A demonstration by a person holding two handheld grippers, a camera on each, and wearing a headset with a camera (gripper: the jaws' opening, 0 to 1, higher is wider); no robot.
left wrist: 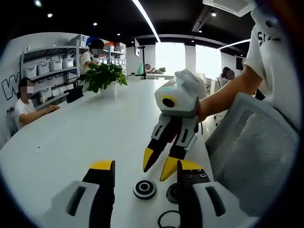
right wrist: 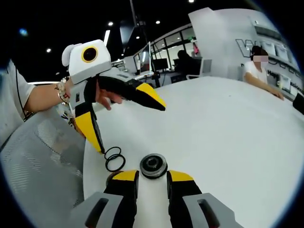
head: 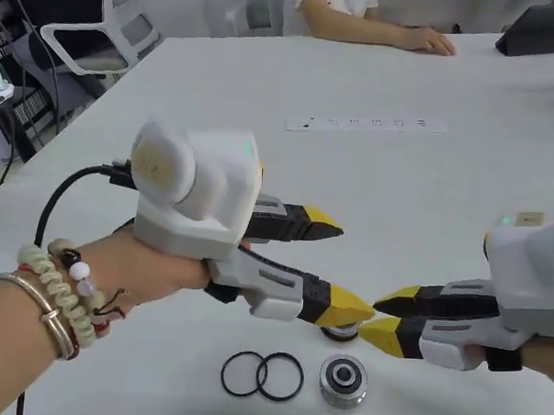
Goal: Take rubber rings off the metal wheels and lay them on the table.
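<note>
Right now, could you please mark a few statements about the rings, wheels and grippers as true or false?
1. Two rings lie together on the table. True.
2. The left gripper is shut. False: its jaws stand wide apart.
3. Two wheels sit on the table. True.
4. The right gripper holds one of the rings. False: it is open and holds nothing, with its tips close to one of the wheels.
</note>
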